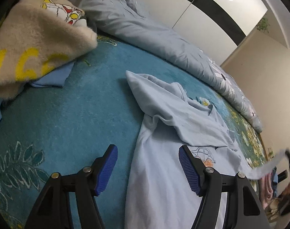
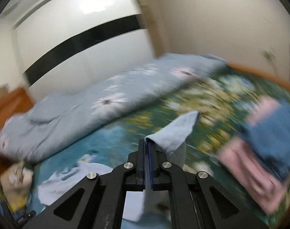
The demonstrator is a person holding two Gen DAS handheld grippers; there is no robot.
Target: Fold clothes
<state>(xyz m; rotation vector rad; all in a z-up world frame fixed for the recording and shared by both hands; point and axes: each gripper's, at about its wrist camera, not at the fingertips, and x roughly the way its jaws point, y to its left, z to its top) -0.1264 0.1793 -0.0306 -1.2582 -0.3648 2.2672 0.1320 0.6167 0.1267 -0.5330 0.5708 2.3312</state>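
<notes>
Looking down the left tongs point(image 1: 147, 168), we see them spread wide, blue pads point(image 1: 107, 169) apart and pinching nothing. They hover over the near part of the shirt point(image 1: 164, 133), a pale blue one lying rumpled on the bed point(image 1: 78, 105). One blue pad shows in front of the teal bedspread, the other in front of the shirt, just beside a small printed car point(image 1: 205, 153). The shirt's upper half is folded loosely over itself, one corner pointing toward the far side of the bed.

Over on the far left we have a fuzzy beige blanket point(image 1: 34, 45) with yellow letters, sitting on top of a folded blue cloth point(image 1: 53, 78). Behind the shirt a grey-blue quilt point(image 1: 145, 32) with white flowers runs along the wall side of the bed.

Now the right tongs point(image 2: 147, 143): pressed together, and pinching a piece of the shirt point(image 2: 175, 133). The cloth sticks up past the tips and drapes off to the right, and more pale fabric hangs below the tongs. This view is heavily blurred. We can still make out the quilt point(image 2: 87, 114) along the back of the bed, and a pink and blue pile point(image 2: 259, 152) on the right; what is in it we cannot tell. In the left view, that lifted piece of cloth appears as a blurred strip at the right edge.
</notes>
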